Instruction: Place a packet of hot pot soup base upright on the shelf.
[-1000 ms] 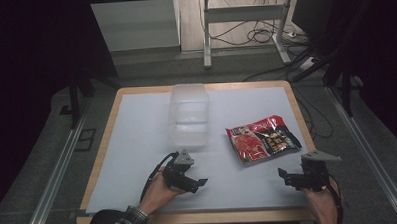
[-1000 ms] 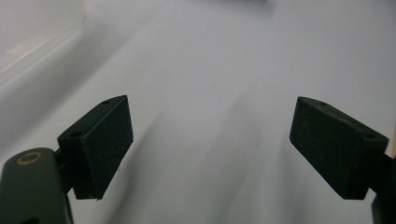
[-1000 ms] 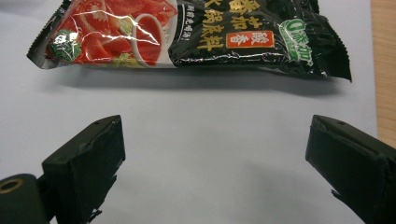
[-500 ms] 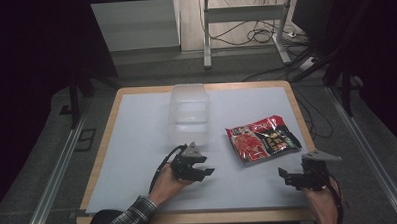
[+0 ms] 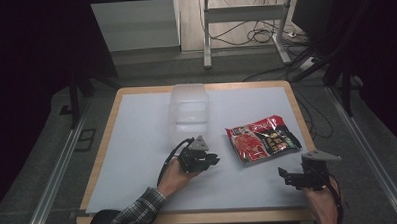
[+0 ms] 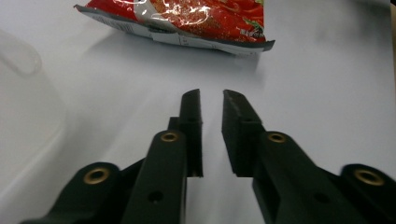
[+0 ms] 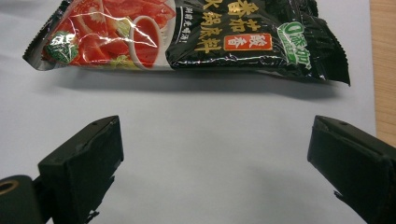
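Since 1 s ago, the left gripper (image 5: 211, 160) is advancing right toward the red-and-black sauce packet (image 5: 263, 139), its jaws standing almost closed around nothing. Right gripper (image 5: 284, 174) is hovering near the packet's front edge, its 2 jaws spread wide and empty, while a clear plastic container (image 5: 189, 110) is sitting behind the left gripper.

red-black snack packet (image 5: 262, 140), flat, table's right
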The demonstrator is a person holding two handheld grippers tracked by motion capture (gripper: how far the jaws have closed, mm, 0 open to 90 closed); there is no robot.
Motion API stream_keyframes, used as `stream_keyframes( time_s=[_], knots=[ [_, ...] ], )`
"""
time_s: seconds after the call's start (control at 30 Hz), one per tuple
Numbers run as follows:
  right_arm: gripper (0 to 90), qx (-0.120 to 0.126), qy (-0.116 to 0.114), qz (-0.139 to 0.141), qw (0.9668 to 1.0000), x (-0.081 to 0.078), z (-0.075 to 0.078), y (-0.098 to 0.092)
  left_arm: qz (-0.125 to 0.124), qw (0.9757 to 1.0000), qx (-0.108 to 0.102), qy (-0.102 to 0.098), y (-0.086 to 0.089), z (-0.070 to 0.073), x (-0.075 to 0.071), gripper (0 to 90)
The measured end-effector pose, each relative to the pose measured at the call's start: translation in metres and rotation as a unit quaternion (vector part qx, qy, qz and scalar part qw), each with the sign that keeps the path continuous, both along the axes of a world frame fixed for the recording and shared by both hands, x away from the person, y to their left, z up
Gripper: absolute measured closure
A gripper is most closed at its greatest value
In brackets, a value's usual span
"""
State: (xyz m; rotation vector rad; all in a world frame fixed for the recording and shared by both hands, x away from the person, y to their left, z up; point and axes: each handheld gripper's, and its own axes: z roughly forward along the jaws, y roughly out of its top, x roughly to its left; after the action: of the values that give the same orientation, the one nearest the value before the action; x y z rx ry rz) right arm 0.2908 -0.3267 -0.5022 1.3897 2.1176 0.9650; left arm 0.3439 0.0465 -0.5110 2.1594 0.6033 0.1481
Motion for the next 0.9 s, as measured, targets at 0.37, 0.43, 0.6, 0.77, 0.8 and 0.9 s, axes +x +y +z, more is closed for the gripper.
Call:
stream_keyframes(
  time_s=[0.37,0.43,0.6,0.77,0.8,0.9],
  knots=[
    [3.6,0.001,0.002,0.003,1.0000,0.001,-0.001,-0.001,0.003,0.9999,-0.002,-0.013,-0.015,0.002,0.014,89.7],
    [3.6,0.001,0.002,0.004,1.0000,0.001,-0.001,-0.001,0.000,0.9999,0.001,-0.014,-0.019,0.002,0.016,89.8],
    [3.6,0.001,0.002,0.006,1.0000,0.001,-0.001,0.000,-0.002,0.9999,-0.003,-0.015,-0.029,0.002,0.021,89.9],
    [3.6,0.000,0.003,0.008,1.0000,0.002,-0.002,0.000,-0.002,0.9998,-0.003,-0.017,-0.044,0.004,0.026,89.9],
    [3.6,-0.001,0.003,0.008,1.0000,0.002,-0.002,0.000,-0.003,0.9998,-0.002,-0.018,-0.046,0.005,0.027,89.9],
    [3.6,-0.002,0.005,0.009,1.0000,0.002,-0.002,0.000,0.000,0.9998,-0.007,-0.019,-0.053,0.006,0.030,89.8]
  ],
)
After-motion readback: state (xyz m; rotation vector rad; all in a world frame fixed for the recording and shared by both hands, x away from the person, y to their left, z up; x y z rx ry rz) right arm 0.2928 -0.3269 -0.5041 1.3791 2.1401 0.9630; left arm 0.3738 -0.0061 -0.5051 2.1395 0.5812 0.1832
